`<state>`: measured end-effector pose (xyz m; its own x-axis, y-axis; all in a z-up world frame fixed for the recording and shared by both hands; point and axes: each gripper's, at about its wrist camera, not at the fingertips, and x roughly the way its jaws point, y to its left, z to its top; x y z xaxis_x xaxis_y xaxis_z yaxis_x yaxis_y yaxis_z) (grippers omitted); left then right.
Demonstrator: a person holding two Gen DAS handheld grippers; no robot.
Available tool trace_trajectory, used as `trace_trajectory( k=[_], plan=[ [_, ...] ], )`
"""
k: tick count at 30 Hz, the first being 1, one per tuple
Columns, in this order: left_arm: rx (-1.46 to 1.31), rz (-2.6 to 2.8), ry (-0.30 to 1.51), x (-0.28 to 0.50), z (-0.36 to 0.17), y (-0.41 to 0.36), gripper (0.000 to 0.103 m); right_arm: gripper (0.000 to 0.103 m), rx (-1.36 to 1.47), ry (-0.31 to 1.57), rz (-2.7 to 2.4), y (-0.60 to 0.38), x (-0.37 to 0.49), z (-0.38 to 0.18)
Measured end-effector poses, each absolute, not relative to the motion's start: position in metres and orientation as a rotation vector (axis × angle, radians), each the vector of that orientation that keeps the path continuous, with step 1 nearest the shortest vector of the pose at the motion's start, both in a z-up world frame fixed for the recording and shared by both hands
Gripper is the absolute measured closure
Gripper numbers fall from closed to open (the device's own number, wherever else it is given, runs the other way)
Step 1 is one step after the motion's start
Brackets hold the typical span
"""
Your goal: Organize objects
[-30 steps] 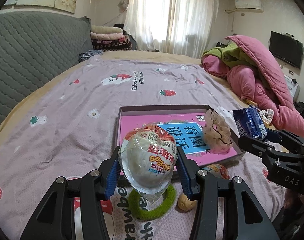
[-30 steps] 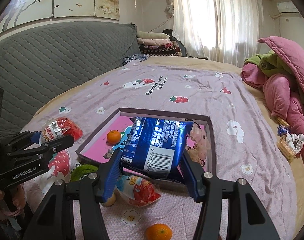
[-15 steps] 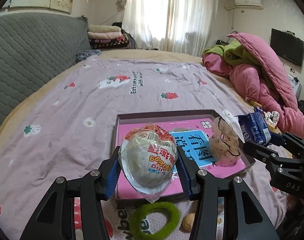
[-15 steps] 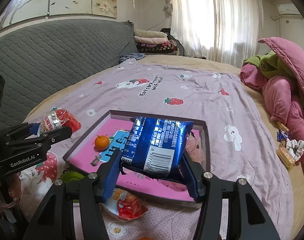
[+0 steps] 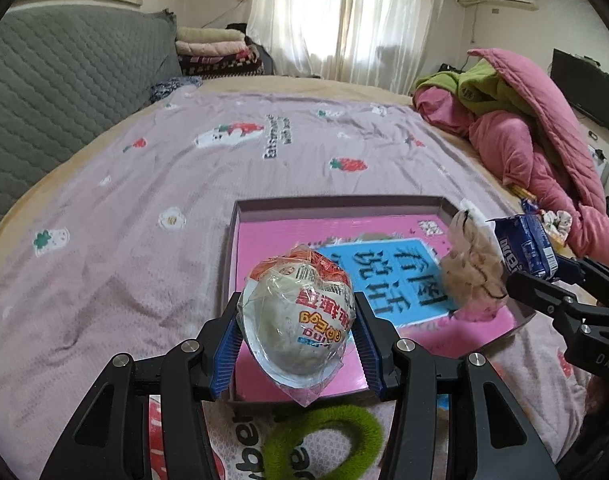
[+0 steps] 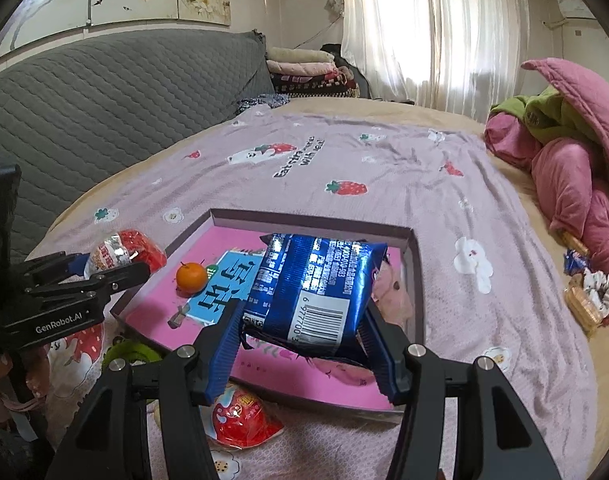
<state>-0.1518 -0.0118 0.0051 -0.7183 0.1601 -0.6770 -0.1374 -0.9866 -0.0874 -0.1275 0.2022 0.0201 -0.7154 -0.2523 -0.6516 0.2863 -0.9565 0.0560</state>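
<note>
My left gripper is shut on an egg-shaped toy in clear and red wrap, held over the near edge of the pink-floored tray. My right gripper is shut on a blue snack packet, held over the tray. In the tray lie a small orange, a pale pink scrunchie and a small clip. In the left wrist view the right gripper shows at the right with the packet.
A green hair band and a second wrapped egg toy lie on the bedspread before the tray. Snacks and a white scrunchie lie at the right by the pink quilt. A grey headboard stands at the left.
Both grippers have moved forward over the tray with their loads. The orange on the near bedspread has dropped out of the right wrist view.
</note>
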Motion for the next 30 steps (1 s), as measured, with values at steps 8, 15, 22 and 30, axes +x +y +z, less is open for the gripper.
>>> trace_trajectory(
  k=[8,15,22,30],
  plan=[
    [-1.142,2.751,-0.047,-0.155,-0.014,-0.01,0.05,0.046,1.076,0.078,-2.631,0.198,-0.133,-0.001],
    [-1.189,2.727,-0.046,-0.162,-0.027,-0.007,0.05,0.046,1.145,0.084,-2.602,0.198,-0.14,-0.017],
    [-1.21,2.716,-0.042,-0.168,-0.034,-0.004,0.05,0.046,1.18,0.087,-2.58,0.196,-0.148,-0.026],
    [-1.229,2.712,-0.026,-0.175,-0.041,0.0,0.05,0.046,1.227,0.116,-2.565,0.195,-0.161,-0.036]
  ],
)
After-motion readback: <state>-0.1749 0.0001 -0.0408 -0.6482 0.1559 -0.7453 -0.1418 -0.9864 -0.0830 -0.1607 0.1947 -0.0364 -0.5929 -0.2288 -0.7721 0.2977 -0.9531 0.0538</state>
